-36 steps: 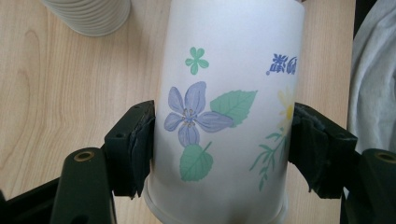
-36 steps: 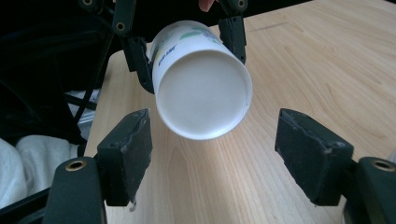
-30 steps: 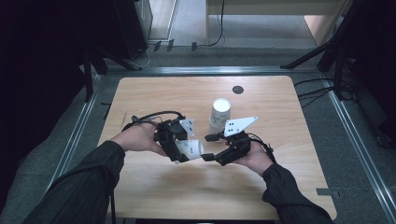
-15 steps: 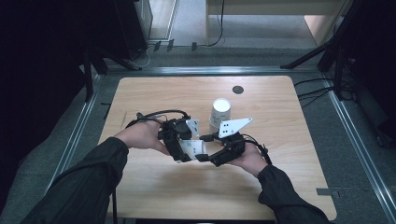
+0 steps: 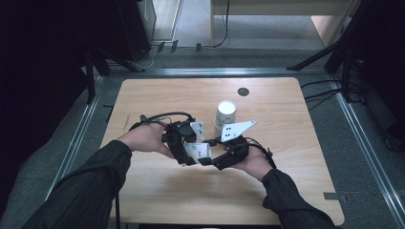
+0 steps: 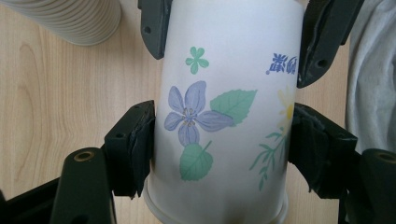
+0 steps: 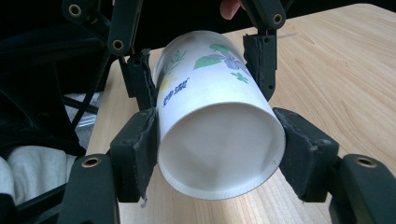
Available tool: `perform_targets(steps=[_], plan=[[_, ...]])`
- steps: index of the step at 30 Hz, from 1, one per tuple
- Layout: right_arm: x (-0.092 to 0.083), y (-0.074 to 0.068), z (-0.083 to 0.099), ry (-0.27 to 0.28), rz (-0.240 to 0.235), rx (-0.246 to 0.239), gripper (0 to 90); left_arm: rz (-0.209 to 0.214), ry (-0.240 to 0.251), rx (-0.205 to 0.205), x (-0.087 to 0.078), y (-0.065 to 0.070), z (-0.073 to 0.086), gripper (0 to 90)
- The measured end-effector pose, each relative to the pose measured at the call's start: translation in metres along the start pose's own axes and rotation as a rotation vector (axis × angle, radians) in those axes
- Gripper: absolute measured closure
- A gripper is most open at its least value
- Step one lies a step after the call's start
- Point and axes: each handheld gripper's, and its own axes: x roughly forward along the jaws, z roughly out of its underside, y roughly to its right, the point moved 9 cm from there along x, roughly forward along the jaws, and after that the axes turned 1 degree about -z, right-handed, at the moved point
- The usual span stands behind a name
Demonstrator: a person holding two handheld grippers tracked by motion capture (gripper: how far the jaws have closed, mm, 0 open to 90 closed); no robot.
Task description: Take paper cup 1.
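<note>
A white paper cup [image 5: 199, 150] printed with flowers and leaves lies on its side above the wooden table [image 5: 296, 124], held between both grippers. My left gripper [image 6: 219, 149] is shut on one end, its pads [image 6: 140, 149] pressed to the cup [image 6: 224, 93]. From the opposite side my right gripper [image 7: 219, 154] has just been closing on the other end, and its pads [image 7: 144, 140] now press the cup [image 7: 210, 107] near the round rim. In the high view the left gripper [image 5: 191, 155] and right gripper [image 5: 209, 156] meet at the table's middle.
A stack of white paper cups [image 5: 225, 113] stands just behind the grippers, also at the stack [image 6: 70, 18]. A small black disc [image 5: 243, 91] lies near the far edge. Metal rails [image 5: 200, 72] frame the table. Bare wood lies to the right and front.
The right gripper has shifted slightly left toward the left one, and its jaws have narrowed onto the cup's end. The left hand and the cup stay where they were.
</note>
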Motion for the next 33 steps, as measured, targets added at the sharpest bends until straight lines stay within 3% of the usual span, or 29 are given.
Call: perform_targets(steps=[6, 9, 14, 22, 33], plan=[[-0.001, 0.0, -0.001, 0.005, 0.0, -0.003, 35.0, 0.006, 0.025, -0.011, -0.001, 0.0, 0.0, 26.5], [-0.004, 0.001, -0.002, 0.01, 0.006, 0.0, 35.0, -0.002, 0.043, -0.024, -0.002, -0.002, 0.0, 17.7], [-0.009, 0.003, -0.004, 0.019, 0.012, 0.0, 35.1, -0.013, 0.096, -0.042, -0.004, -0.005, -0.001, 12.9], [-0.023, 0.006, -0.005, 0.037, 0.02, -0.001, 35.0, -0.002, 0.253, -0.095, -0.011, -0.006, 0.001, 12.5], [-0.037, 0.006, -0.004, 0.05, 0.018, 0.004, 35.0, 0.021, 0.439, -0.173, -0.006, -0.002, 0.007, 8.5]])
